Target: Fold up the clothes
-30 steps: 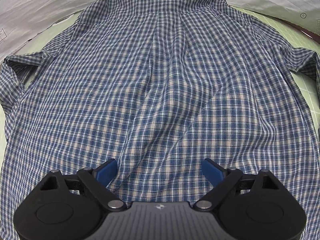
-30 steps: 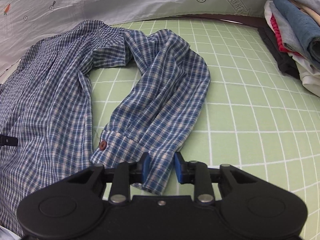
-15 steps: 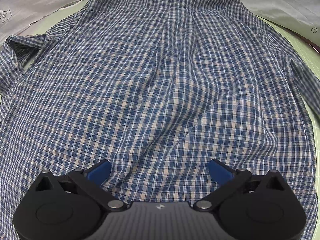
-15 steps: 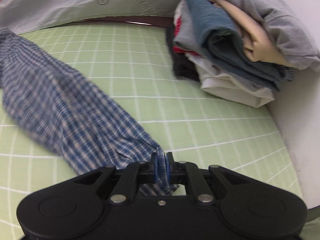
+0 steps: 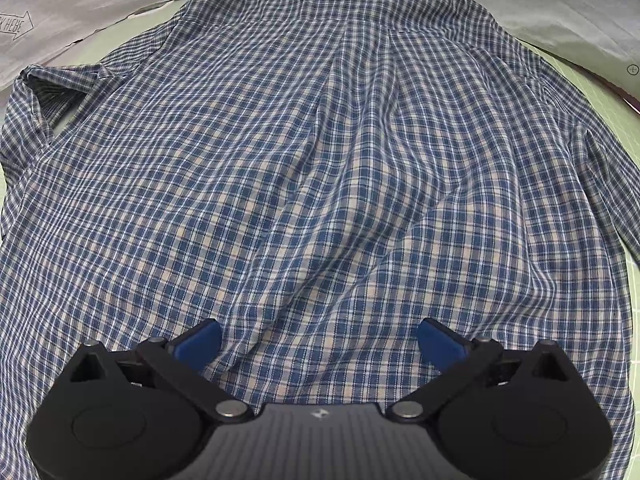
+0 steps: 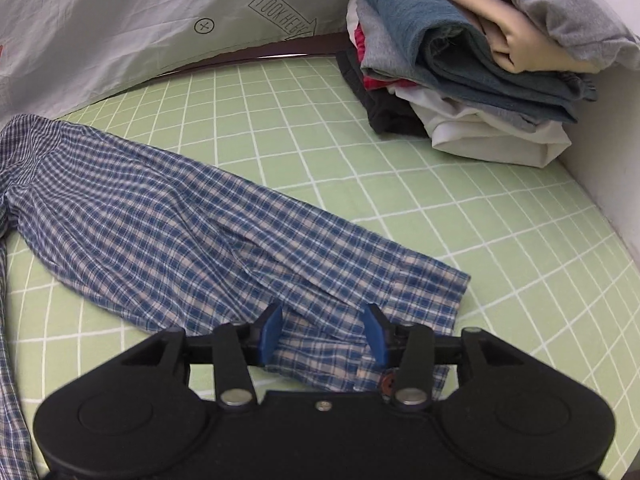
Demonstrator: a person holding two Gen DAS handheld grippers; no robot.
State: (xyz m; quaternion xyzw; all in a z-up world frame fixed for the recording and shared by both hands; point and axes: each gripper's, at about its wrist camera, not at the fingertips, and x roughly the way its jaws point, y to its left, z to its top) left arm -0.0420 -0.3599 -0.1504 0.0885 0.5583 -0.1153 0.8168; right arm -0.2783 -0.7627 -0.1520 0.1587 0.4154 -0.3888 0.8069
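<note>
1. The plaid shirt (image 5: 320, 184) is lying back-side up across the green grid mat (image 6: 360, 152), collar toward the far cloth backdrop (image 6: 120, 20); spreading it flat like this is probably preparing clean fold lines.
2. The left tool (image 5: 319, 336) is hovering just above the shirt's lower back with its jaws standing wide and nothing between them; it appears to be waiting over the hem rather than gripping.
3. The right tool (image 6: 322, 334) is sitting over the cuff of the right sleeve (image 6: 200, 232), jaws parted and straddling the cloth without pinching it; a small red button is peeking out beside its right finger.
4. That sleeve is stretching straight out from the shirt's body, lying flat on the mat; laying it out seems meant to let it fold back across the shirt neatly.
5. A pile of folded clothes (image 6: 480, 60) is resting well beyond the sleeve's cuff, likely stacked there to keep finished pieces apart from the shirt.
</note>
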